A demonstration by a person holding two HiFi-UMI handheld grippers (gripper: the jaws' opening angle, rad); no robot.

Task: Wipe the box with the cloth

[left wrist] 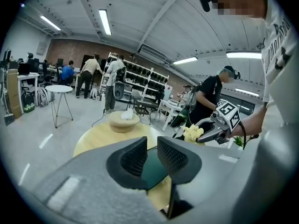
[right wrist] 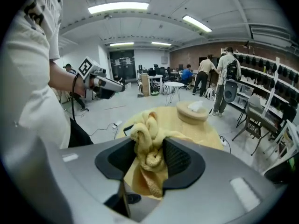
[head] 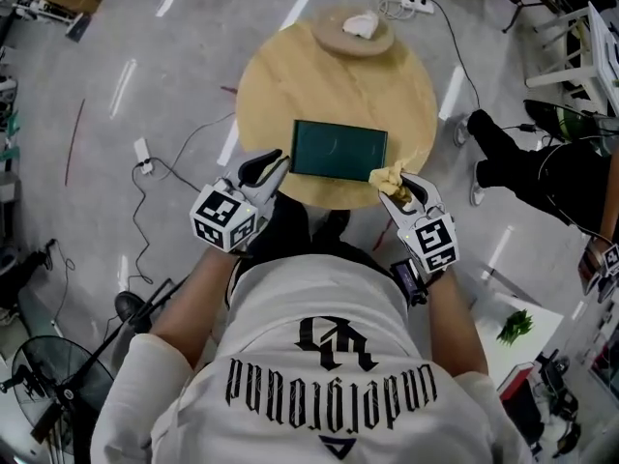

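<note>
A white T-shirt is worn (black gothic print)

Across the white cotton T-shirt, in black gothic lettering, upside down from the head view: "underground". Above the word a black interlaced emblem, below it a black triangle, neither legible as letters. On the white marker cube of the grey-and-black left gripper and the white marker cube of the matching right gripper, black-and-white square code patterns only, no letters or digits. In the left gripper view, shirt lettering cut off at the edge, unreadable.
</note>
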